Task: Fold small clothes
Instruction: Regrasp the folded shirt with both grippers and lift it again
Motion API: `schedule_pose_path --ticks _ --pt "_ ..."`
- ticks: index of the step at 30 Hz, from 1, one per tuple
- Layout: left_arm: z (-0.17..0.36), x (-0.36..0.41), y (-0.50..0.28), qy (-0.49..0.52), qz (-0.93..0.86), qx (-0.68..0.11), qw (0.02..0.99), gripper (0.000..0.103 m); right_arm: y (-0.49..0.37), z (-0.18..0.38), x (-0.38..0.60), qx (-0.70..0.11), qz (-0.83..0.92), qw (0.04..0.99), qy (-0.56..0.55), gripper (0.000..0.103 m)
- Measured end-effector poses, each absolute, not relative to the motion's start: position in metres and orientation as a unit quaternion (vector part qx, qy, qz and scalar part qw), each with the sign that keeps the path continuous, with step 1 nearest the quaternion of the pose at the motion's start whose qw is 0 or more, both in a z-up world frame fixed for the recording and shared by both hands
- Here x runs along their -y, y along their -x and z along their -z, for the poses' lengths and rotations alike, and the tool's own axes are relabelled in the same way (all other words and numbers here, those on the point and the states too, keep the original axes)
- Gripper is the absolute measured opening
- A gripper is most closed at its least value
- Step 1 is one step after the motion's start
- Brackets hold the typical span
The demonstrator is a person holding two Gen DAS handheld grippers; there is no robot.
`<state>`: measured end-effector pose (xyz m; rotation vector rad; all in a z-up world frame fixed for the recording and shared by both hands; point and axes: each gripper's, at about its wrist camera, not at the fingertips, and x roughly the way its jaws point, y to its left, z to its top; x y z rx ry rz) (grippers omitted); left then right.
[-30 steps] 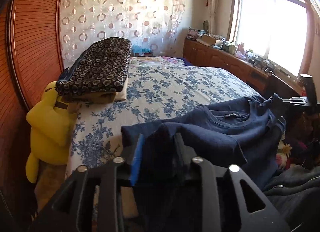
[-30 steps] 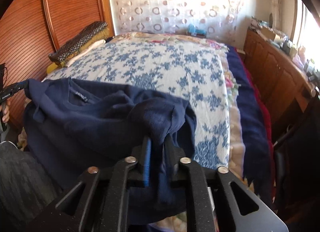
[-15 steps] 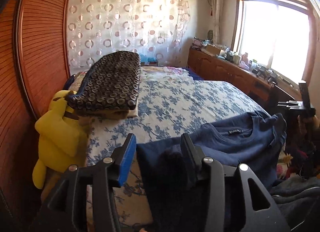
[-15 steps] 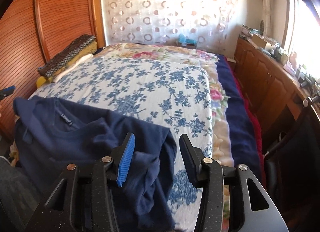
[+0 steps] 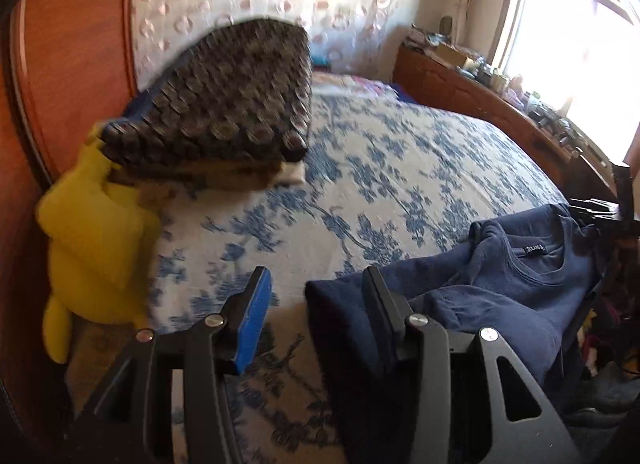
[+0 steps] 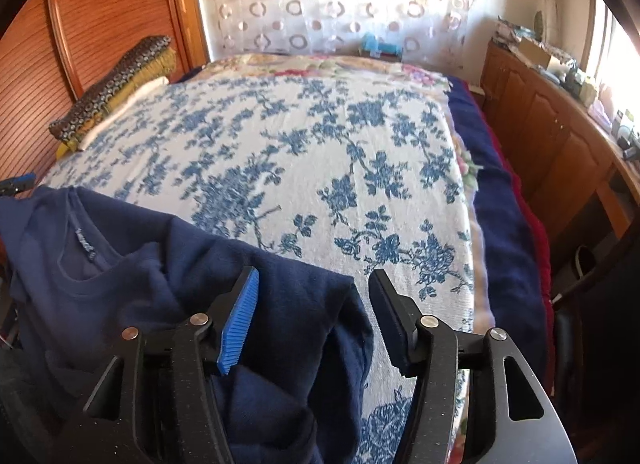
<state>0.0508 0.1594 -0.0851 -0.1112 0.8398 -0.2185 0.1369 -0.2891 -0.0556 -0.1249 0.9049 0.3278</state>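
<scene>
A: Left gripper?
B: Black speckled frame, silver screws, one blue ribbed pad, one black pad.
A: Right gripper?
B: Same build: black, triangular cutouts, blue ribbed pad opposite black.

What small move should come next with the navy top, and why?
Probably pull both grippers back clear of the navy top. The left gripper and right gripper have just been opening and stand open, cloth loose between the pads, while the top lies rumpled at the bedspread edge.
</scene>
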Motion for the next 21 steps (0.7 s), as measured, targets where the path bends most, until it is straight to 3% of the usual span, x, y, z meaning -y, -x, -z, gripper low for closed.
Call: schedule_pose_path --ticks 10,14,21 --pt "0.099 -0.147 -0.052 0.058 0.112 -0.425 0.896 0.046 -0.145 0.068 0.292 -0.452 -0.168 0.875 0.043 0.063" --pt "0.1 -0.138 -0.047 0.044 0.133 -0.423 0.895 0.029 -0.143 0.068 0.289 -0.452 -0.179 0.873 0.045 0.063" --pt "0.098 -0.133 -0.042 0.038 0.147 -0.421 0.894 0.019 -0.143 0.069 0.285 -0.457 -0.189 0.868 0.05 0.056"
